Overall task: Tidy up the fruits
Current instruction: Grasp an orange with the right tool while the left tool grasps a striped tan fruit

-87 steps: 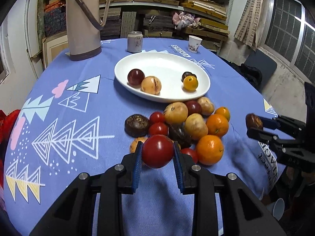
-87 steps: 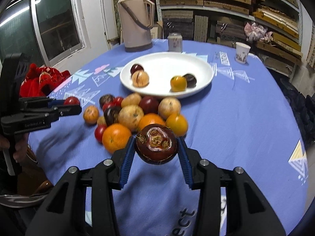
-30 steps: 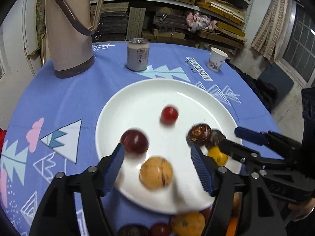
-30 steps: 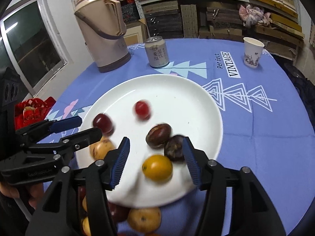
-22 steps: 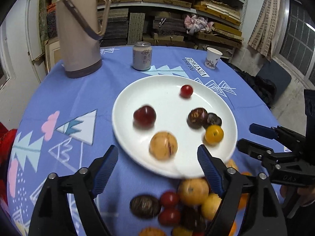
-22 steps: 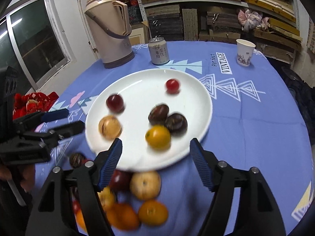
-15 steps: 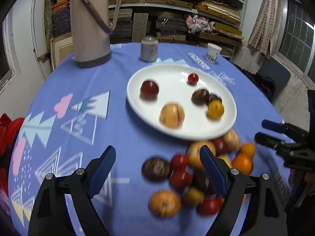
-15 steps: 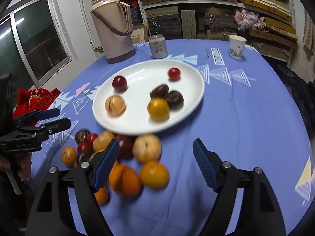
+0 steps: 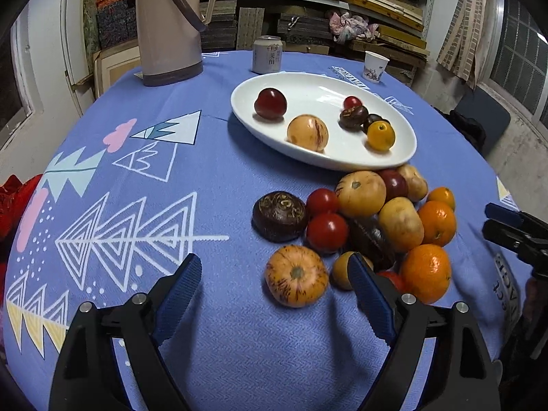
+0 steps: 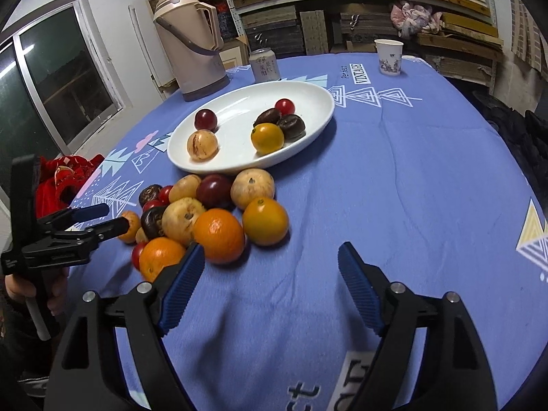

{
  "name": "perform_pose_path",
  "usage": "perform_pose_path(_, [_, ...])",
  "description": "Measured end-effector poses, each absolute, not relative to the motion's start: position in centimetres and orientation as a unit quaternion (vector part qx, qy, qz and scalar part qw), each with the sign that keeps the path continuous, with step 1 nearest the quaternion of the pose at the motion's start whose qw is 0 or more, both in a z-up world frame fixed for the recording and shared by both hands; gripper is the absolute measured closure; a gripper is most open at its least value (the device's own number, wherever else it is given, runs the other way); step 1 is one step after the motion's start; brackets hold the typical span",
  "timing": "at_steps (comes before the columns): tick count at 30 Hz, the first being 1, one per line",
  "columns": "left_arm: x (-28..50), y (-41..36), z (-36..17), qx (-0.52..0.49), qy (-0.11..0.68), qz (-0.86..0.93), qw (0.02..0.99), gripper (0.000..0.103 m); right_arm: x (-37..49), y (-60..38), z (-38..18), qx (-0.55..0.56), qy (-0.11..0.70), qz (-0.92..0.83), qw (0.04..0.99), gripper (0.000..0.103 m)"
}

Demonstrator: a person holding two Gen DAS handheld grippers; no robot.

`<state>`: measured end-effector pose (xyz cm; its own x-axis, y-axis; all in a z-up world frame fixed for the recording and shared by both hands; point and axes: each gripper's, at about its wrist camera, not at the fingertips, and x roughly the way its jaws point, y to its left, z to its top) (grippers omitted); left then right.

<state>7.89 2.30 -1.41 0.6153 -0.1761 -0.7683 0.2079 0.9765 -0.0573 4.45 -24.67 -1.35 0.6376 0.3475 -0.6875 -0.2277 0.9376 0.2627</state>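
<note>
A white plate [image 9: 318,92] holds a dark red plum [image 9: 270,103], a speckled yellow fruit [image 9: 307,133], a small tomato [image 9: 352,102], two dark brown fruits [image 9: 353,117] and a small orange [image 9: 381,136]. In front of it a fruit pile [image 9: 363,226] lies on the blue cloth. My left gripper [image 9: 274,263] stands open at the pile's near left. A speckled orange fruit [image 9: 296,275] shows between its fingers, untouched. My right gripper [image 10: 271,250] is opening over bare cloth with nothing between its jaws, its left finger next to two oranges [image 10: 219,236].
A tall beige thermos [image 9: 167,24], a drink can [image 9: 268,54] and a paper cup [image 9: 375,66] stand behind the plate. A red cloth [image 10: 65,178] lies off the table's left edge. Stacked shelves fill the back wall. A hand [image 10: 20,291] grips the left tool.
Both grippers pulled back from over the plate to the near side of the fruit pile, and their jaws widened. The tomato and a dark fruit they carried earlier now lie on the plate.
</note>
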Motion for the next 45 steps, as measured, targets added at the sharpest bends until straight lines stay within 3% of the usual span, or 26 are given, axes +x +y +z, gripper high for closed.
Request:
perform_pose_path(3, [7.9,2.1,-2.0,0.019,0.433,-0.105,0.895,0.017,4.0,-24.4,-1.5,0.072,0.395,0.164,0.901,0.025])
perform_pose_path(5, [8.0,2.1,-2.4,0.021,0.434,-0.103,0.895,0.024,3.8,-24.1,-1.5,0.07,0.395,0.167,0.9,0.025])
perform_pose_path(10, [8.6,1.9,-3.1,0.034,0.437,-0.104,0.893,0.063,4.1,-23.6,-1.8,0.059,0.402,0.165,0.899,0.025])
perform_pose_path(15, [9.2,1.9,-3.1,0.038,0.429,-0.105,0.897,0.063,5.3,-23.0,-2.7,0.027,0.42,0.14,0.896,0.025])
perform_pose_path(17, [9.3,2.0,-3.1,0.033,0.428,-0.108,0.897,0.063,6.2,-23.1,-2.8,0.024,0.425,0.134,0.895,0.036])
perform_pose_path(20, [9.4,2.2,-3.1,0.023,0.428,-0.112,0.897,0.063,7.5,-23.4,-2.8,0.028,0.431,0.124,0.893,0.044])
perform_pose_path(27, [9.4,2.1,-3.1,0.026,0.427,-0.11,0.897,0.063,9.6,-22.9,-2.5,0.016,0.433,0.131,0.891,0.045])
perform_pose_path(29, [9.3,2.1,-3.1,0.025,0.427,-0.11,0.897,0.063,10.5,-22.7,-2.8,0.015,0.443,0.133,0.886,0.052])
perform_pose_path(31, [9.3,2.1,-3.1,0.025,0.427,-0.11,0.897,0.063,11.2,-22.6,-3.3,0.026,0.452,0.147,0.88,0.066])
perform_pose_path(45, [9.1,2.4,-3.0,0.016,0.426,-0.115,0.897,0.063,8.9,-24.1,-2.7,0.053,0.427,0.146,0.891,0.066])
